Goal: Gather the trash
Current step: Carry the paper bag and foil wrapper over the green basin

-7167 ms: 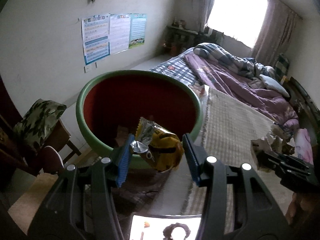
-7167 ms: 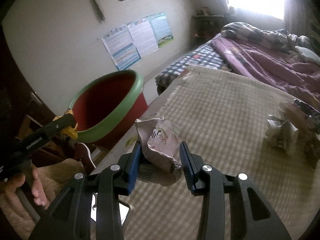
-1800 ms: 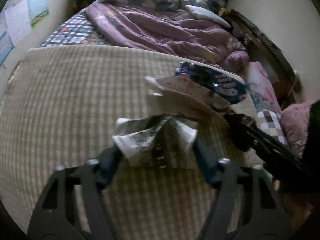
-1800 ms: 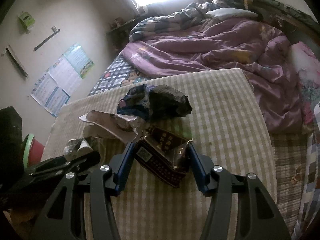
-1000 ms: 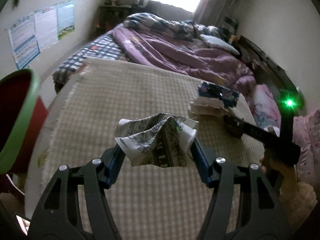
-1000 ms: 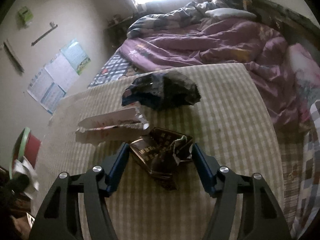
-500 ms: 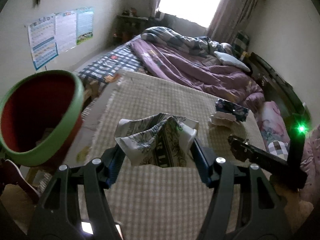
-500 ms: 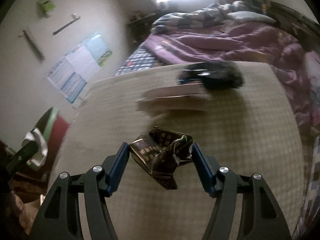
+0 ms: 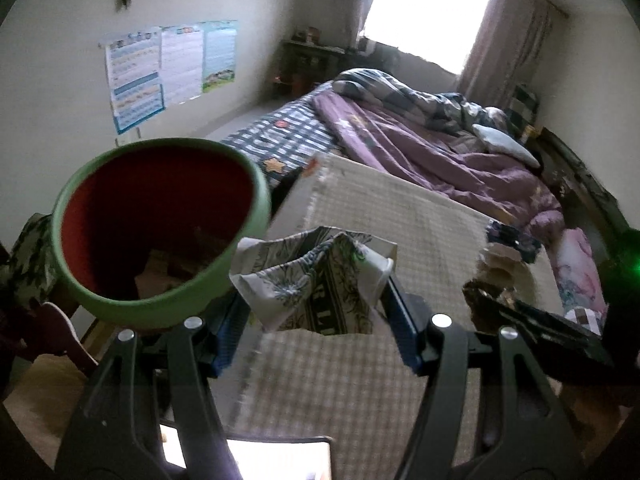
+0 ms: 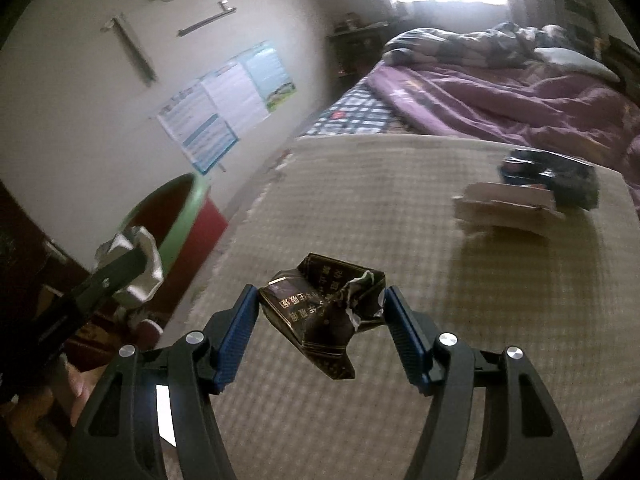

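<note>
My left gripper (image 9: 312, 316), clamped on a crumpled white floral wrapper (image 9: 310, 278), sits just beside the green-rimmed red plastic bin (image 9: 160, 228) off the mat's left edge, nearer than my right gripper (image 10: 320, 332), which pinches a crushed dark foil packet (image 10: 324, 312).

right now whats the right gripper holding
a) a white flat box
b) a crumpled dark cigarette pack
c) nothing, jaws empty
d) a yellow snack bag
b: in the right wrist view the right gripper has its blue pads pressed on both sides of a crumpled dark cigarette pack, lifted clear of the checked mat.

Four trash pieces (image 10: 324, 312), one bin (image 9: 160, 236), two grippers (image 10: 320, 312), perhaps three posters (image 9: 172, 68).
</note>
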A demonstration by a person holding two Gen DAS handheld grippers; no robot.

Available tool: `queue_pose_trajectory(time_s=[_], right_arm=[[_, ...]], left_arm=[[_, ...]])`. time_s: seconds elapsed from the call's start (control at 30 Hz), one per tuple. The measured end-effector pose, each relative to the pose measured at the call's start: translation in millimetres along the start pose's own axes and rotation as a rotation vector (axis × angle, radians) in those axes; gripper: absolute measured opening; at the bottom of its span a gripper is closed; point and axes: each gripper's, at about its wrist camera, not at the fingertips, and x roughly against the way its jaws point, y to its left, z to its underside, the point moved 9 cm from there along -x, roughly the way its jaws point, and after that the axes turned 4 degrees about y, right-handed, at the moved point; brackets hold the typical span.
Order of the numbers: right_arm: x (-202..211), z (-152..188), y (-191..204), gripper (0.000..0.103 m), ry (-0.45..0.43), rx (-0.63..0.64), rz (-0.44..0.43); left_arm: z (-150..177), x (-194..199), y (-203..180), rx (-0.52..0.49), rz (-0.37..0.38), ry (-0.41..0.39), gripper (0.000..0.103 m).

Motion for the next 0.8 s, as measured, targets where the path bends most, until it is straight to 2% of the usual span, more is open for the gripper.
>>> queue_pose_trajectory(time_s=[0.27, 0.53, 0.8], right_arm=[[-14, -10, 44, 0.063, 0.004, 0.074, -0.052], [-28, -18, 70, 0.063, 0.007, 0.111, -0.082], [-42, -27, 86, 0.063, 0.006, 0.129, -0.087]], left_arm=[[-12, 7, 35, 0.039, -0.053, -0.027, 0.061], [-22, 11, 63, 0.064, -0.094, -0.050, 0.061], [-29, 4, 82, 0.079, -0.101, -0.050, 0.061]])
